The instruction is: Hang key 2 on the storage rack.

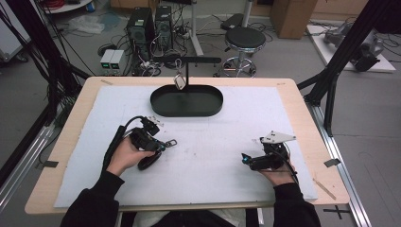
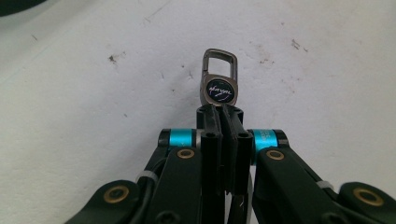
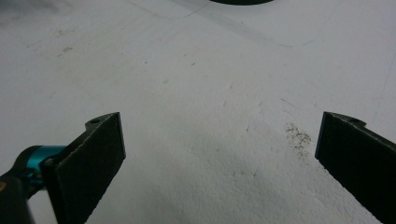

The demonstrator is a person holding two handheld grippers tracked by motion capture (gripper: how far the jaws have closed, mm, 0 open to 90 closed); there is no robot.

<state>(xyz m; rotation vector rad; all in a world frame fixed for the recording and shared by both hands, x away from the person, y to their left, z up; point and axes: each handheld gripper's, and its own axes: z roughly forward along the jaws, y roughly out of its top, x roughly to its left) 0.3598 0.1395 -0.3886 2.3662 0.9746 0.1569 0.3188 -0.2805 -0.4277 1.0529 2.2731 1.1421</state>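
Observation:
A small metal key-ring clip [image 2: 218, 81] with a round dark emblem lies over the white mat, its loop pointing away from me. My left gripper [image 2: 222, 112] is shut on the clip's near end, pads pressed together around it. From above, the left gripper [image 1: 163, 145] sits left of centre with the clip [image 1: 171, 142] sticking out to its right. My right gripper [image 1: 246, 158] rests low at the right of the mat, and in its own view the right gripper [image 3: 219, 140] stands wide open over bare mat, nothing between its jaws.
A black oval tray [image 1: 161, 101] sits at the far middle of the mat, with a black stand [image 1: 194, 60] rising behind it. Another metal clip [image 1: 179, 81] hangs from the stand's bar. The tray's edge [image 3: 240, 1] shows far ahead of the right gripper.

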